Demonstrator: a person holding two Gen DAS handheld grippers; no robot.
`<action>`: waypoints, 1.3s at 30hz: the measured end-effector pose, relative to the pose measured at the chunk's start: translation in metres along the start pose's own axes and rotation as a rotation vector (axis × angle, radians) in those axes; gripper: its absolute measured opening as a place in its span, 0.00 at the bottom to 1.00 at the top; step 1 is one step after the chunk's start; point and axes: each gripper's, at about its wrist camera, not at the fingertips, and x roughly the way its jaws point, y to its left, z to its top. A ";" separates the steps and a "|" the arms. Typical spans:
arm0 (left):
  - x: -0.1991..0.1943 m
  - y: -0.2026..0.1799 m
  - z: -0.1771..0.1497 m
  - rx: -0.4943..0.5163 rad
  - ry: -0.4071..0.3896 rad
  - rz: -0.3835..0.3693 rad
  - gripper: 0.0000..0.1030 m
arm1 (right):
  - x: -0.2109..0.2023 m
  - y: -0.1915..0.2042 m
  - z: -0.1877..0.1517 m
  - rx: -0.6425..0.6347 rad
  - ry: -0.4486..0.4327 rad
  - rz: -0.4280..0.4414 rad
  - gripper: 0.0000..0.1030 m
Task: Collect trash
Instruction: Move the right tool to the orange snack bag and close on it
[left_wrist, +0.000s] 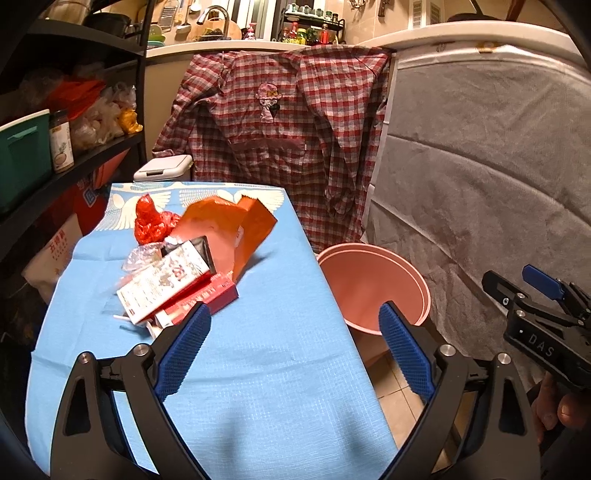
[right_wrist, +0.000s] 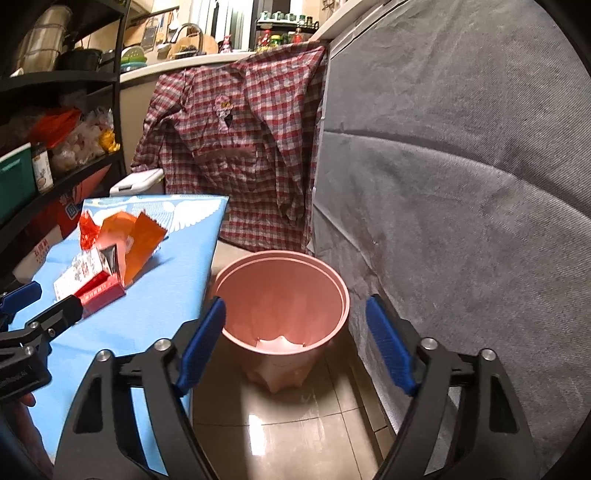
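A pile of trash lies on the blue-covered table (left_wrist: 258, 350): an orange paper bag (left_wrist: 229, 229), a red crinkled wrapper (left_wrist: 149, 221), a white printed carton (left_wrist: 162, 284) and a red box (left_wrist: 207, 295). A pink bin (left_wrist: 373, 284) stands on the floor right of the table; it looks empty in the right wrist view (right_wrist: 284, 295). My left gripper (left_wrist: 293, 325) is open and empty over the table, just short of the pile. My right gripper (right_wrist: 295, 321) is open and empty above the bin's near rim. The right gripper shows in the left view (left_wrist: 524, 288), the left gripper in the right view (right_wrist: 48, 306).
A red plaid shirt (left_wrist: 288, 129) hangs behind the table. A grey covered mattress (left_wrist: 480, 166) leans at the right. Black shelves (left_wrist: 74, 166) with jars and bags stand at the left. A white lidded bin (left_wrist: 162, 168) sits behind the table. The floor is tiled (right_wrist: 288, 424).
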 end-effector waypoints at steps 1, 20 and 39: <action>-0.001 0.002 0.003 -0.002 -0.001 -0.003 0.85 | -0.001 0.000 0.003 0.002 -0.007 0.004 0.71; -0.002 0.094 0.107 0.022 -0.091 0.074 0.39 | 0.004 0.068 0.095 -0.045 -0.095 0.290 0.45; 0.095 0.197 0.116 -0.110 0.036 0.057 0.19 | 0.149 0.153 0.098 -0.080 0.097 0.525 0.23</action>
